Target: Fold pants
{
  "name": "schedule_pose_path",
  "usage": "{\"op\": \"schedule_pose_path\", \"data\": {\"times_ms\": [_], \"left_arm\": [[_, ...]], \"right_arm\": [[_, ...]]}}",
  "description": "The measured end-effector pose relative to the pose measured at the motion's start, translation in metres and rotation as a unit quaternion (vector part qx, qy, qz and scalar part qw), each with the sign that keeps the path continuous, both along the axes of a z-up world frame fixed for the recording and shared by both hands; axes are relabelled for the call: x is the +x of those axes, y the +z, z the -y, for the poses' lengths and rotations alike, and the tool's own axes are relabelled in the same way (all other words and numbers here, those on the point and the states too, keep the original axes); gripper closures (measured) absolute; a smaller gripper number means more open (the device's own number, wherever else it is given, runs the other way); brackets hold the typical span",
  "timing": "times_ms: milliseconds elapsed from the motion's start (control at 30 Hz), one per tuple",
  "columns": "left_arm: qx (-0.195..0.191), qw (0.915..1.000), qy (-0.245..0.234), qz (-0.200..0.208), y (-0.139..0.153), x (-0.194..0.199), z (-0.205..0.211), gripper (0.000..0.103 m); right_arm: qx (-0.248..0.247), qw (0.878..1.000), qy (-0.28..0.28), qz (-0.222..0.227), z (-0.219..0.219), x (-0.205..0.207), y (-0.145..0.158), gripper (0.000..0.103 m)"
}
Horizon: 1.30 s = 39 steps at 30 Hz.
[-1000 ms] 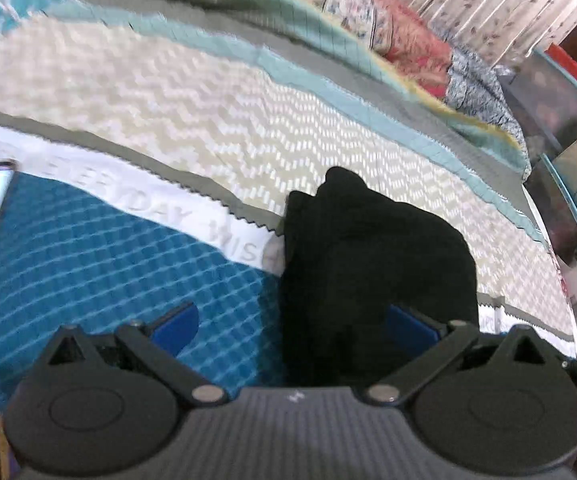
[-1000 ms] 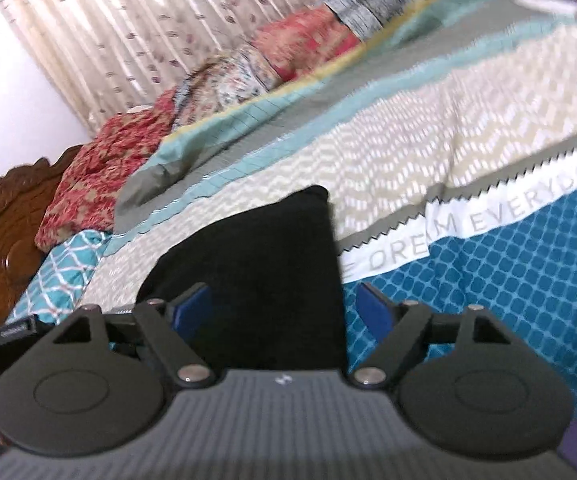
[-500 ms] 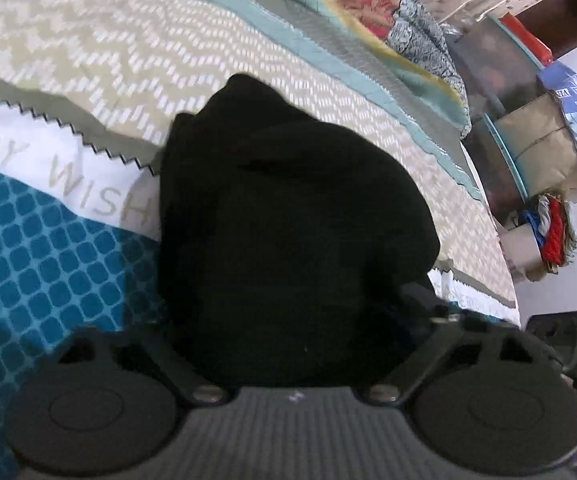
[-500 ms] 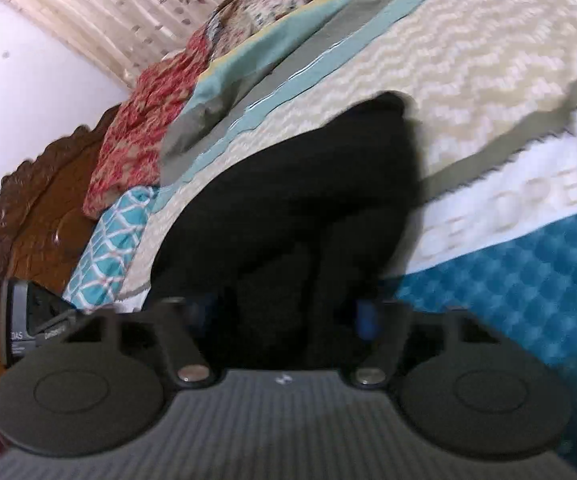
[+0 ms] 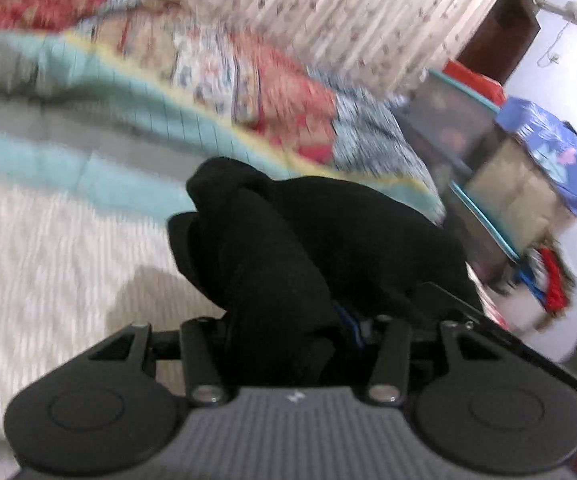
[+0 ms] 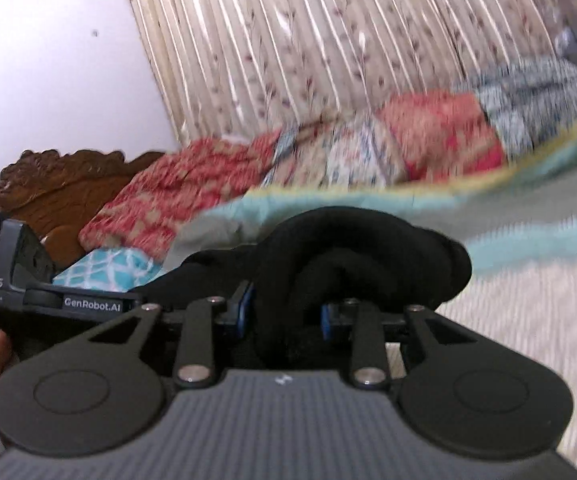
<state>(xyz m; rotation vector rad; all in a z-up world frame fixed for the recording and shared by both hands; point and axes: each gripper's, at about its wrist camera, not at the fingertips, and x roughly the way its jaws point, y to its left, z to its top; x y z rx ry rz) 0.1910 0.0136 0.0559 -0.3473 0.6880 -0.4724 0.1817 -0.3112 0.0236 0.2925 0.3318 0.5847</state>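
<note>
Clamping a bunched fold of the black pants, the left gripper holds it just ahead, above the bed; the right gripper is clamped on the same bundle, likely to carry the fold over evenly.

One pair of black pants, two claws: left claw, right claw
</note>
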Motion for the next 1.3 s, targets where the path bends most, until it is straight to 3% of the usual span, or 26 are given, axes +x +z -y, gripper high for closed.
{"op": "schedule_pose_path", "data": {"times_ms": [67,133,200,233,300,367,533,700,833,933,1100,1300], "left_arm": [[0.021,0.999,0.031,0.022,-0.011,0.029,0.01,0.047],[0.066,0.9947,0.078,0.009,-0.036,0.06,0.018,0.032],[0.121,0.9848,0.116,-0.044,-0.068,0.086,0.03,0.038],[0.138,0.9795,0.126,-0.076,-0.083,0.094,0.031,0.036],[0.104,0.9829,0.134,-0.072,-0.086,0.085,0.025,0.031],[0.115,0.9831,0.13,-0.057,-0.078,0.072,0.027,0.032],[0.185,0.9722,0.135,-0.05,-0.056,0.038,0.039,0.023],[0.202,0.9673,0.132,-0.08,-0.044,-0.011,0.037,0.022],[0.222,0.9648,0.121,-0.073,-0.035,-0.065,0.036,0.004],[0.242,0.9618,0.114,-0.061,-0.027,-0.1,0.038,0.001],[0.248,0.9606,0.108,-0.062,-0.016,-0.148,0.037,0.0],[0.231,0.9631,0.121,-0.067,-0.008,-0.183,0.029,0.0]], "right_arm": [[-0.016,1.0,-0.011,0.016,-0.003,0.031,-0.005,0.068],[-0.037,0.999,-0.027,0.015,-0.006,0.058,-0.023,0.061],[-0.077,0.993,-0.077,-0.041,-0.014,0.091,-0.054,0.054],[-0.1,0.987,-0.098,-0.082,-0.017,0.105,-0.069,0.054],[-0.11,0.975,-0.137,-0.137,-0.012,0.108,-0.094,0.052],[-0.049,0.98,-0.146,-0.129,0.007,0.086,-0.096,0.039],[-0.01,0.977,-0.172,-0.126,0.026,0.031,-0.083,0.037],[-0.028,0.976,-0.177,-0.125,0.016,-0.033,-0.071,0.036],[-0.038,0.974,-0.17,-0.143,0.002,-0.059,-0.07,0.035],[-0.052,0.973,-0.163,-0.156,-0.004,-0.088,-0.07,0.033],[-0.049,0.972,-0.145,-0.177,-0.011,-0.127,-0.069,0.03],[-0.047,0.977,-0.132,-0.16,-0.019,-0.151,-0.054,0.025]]}}
